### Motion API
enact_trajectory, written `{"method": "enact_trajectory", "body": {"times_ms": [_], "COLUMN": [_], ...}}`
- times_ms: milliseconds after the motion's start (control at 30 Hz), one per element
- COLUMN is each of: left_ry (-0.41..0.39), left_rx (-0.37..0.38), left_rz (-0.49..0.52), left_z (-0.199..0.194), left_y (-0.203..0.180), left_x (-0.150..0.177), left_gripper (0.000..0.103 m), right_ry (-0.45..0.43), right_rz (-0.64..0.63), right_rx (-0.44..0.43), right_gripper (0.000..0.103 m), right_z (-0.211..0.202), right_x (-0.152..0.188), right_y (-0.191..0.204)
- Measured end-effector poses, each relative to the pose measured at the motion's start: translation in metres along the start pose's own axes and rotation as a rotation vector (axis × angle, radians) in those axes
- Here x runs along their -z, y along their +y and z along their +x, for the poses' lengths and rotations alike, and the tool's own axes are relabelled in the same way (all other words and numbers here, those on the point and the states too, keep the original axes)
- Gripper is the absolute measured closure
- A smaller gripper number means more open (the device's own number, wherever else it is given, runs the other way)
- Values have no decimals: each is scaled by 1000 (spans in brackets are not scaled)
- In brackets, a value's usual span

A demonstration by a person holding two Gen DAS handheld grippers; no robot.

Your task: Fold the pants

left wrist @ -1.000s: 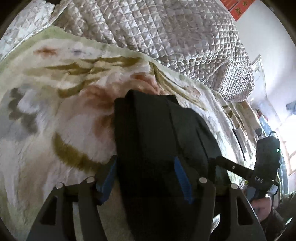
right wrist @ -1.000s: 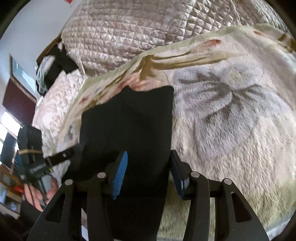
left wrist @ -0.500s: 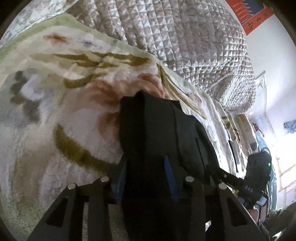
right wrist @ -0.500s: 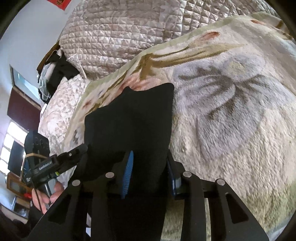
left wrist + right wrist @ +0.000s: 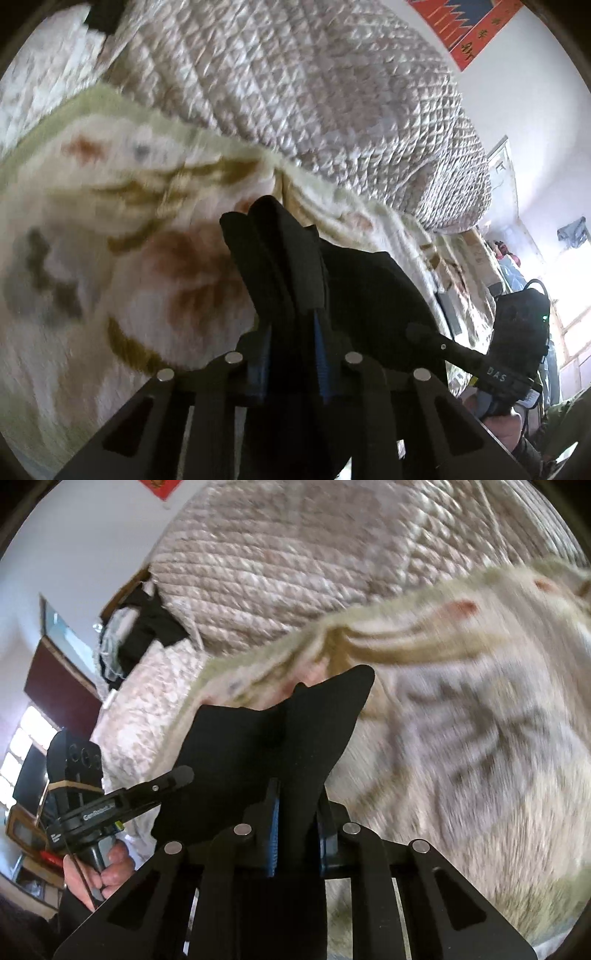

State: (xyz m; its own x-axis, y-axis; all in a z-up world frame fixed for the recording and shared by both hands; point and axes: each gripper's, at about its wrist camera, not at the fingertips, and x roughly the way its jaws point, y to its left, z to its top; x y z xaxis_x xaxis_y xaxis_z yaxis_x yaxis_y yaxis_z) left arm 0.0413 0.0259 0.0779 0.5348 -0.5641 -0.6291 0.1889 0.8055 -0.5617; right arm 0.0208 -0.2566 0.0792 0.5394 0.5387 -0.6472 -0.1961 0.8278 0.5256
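Observation:
Black pants [image 5: 295, 266] lie on a cream floral blanket [image 5: 110, 240] and are lifted at their near edge. My left gripper [image 5: 291, 350] has its jaws closing, blue pads pinching a bunched fold of the black cloth. In the right wrist view the pants [image 5: 258, 746] rise in a peaked fold off the blanket [image 5: 461, 757]. My right gripper [image 5: 297, 834] is also closing, its blue pads pressed on the pants' edge. Each gripper shows in the other's view: the right gripper [image 5: 436, 341] at lower right, the left gripper [image 5: 173, 779] at lower left, held by a hand [image 5: 107, 867].
A quilted grey-pink bedspread [image 5: 314, 92] is heaped behind the blanket. A red wall hanging [image 5: 476, 26] is at top right, a bright window [image 5: 569, 280] at far right. Dark clothes [image 5: 147, 627] lie on the bed's far left.
Both grippers closed on the near edge of the pants and rose, pulling the black cloth up into bunched folds. The blanket now looks blurred from the motion.

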Motion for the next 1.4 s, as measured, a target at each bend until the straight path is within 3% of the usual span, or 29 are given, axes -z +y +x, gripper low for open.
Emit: {"method": "enact_trajectory", "body": {"times_ms": [233,400,500,567,667,833,967,1100,1400], "left_ry": [-21,-34,36,25,-26,-72,-40,12,-47], "left_rx": [-43,-129,-255,-320,-318,-293,-268,-313,-374], "left_rz": [39,31,-21,-35,-63,49,125,170,175], "left_z": [15,36,54,51,34,20,24,34,11], "left_y": [9,29,52,62,64,32,7,3,-12], "left_x": [-57,-68,-61,-57,-53,-33,-8,15,32], "left_gripper": [81,79,78,80,80,80,80,80,75], "right_ry": [-27,-3,67,59,-2,-55,-22,72,20], "right_rz": [-17,-48,-30,-27,-31,-118,-196,-232,-284], "right_rx": [-14,-11,71,110,159,199,200,248,257], "right_gripper": [88,87,84,81,80,80,80,80,80], "right_z": [30,67,94,93,74,41,41,64,31], "right_x": [-47,-62,-61,-55,-51,-37,-10,14,24], "right_y": [6,6,-8,-16,-19,0,18,16,36]}}
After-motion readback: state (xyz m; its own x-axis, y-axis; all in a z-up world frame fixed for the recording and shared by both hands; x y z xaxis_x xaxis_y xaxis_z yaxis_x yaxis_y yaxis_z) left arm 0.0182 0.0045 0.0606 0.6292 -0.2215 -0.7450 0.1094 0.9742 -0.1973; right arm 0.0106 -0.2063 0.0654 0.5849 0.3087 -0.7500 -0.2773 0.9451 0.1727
